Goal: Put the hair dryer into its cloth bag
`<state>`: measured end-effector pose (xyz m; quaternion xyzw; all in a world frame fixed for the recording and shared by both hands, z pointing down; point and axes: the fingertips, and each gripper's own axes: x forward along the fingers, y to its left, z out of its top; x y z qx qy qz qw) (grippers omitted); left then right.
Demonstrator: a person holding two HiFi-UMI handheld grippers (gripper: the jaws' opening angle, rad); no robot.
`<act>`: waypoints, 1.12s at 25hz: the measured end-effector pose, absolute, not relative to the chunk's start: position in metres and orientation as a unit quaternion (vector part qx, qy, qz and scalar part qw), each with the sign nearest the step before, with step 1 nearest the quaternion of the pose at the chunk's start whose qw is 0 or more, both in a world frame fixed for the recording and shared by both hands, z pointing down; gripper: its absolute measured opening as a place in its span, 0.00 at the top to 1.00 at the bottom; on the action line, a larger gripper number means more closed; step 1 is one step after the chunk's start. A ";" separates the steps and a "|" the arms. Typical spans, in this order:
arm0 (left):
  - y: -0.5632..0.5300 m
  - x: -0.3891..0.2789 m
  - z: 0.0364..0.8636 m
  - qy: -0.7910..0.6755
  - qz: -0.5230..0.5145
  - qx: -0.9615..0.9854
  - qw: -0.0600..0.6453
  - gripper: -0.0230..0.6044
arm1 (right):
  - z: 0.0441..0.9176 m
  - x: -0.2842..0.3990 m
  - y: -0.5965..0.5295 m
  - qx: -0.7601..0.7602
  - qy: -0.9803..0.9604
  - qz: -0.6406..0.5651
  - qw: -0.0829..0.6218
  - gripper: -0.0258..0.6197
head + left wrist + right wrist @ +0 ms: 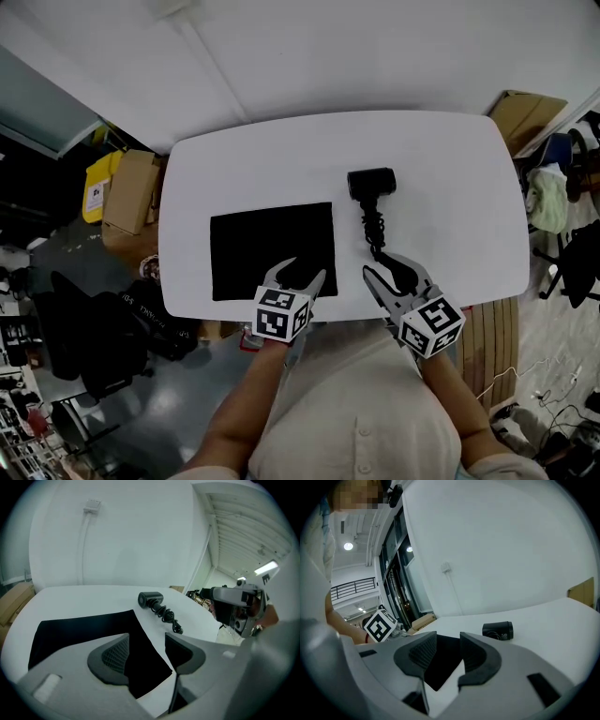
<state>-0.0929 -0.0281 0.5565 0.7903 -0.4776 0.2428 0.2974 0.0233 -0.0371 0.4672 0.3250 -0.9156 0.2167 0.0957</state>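
Between the jaws of the left claw [146, 645], spread wide, nothing is pinched; the limp cloth bag [272, 251] lies flat beneath them on the table [450, 159]. Right claw [448, 644] gapes empty too. Beyond it the hair dryer [372, 182] looks rigid, smooth, head-heavy: grip its handle above the coiled cord [374, 227], which may snag.
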 end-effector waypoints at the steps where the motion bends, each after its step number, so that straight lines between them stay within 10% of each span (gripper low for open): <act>1: -0.030 -0.089 0.559 -0.475 0.248 0.791 0.296 0.58 | 0.468 0.024 -0.037 0.325 -0.915 0.218 0.095 0.72; 28: -0.056 -0.056 0.638 -0.504 0.355 0.703 0.355 0.72 | 0.485 0.051 -0.044 0.342 -0.904 0.240 0.094 0.72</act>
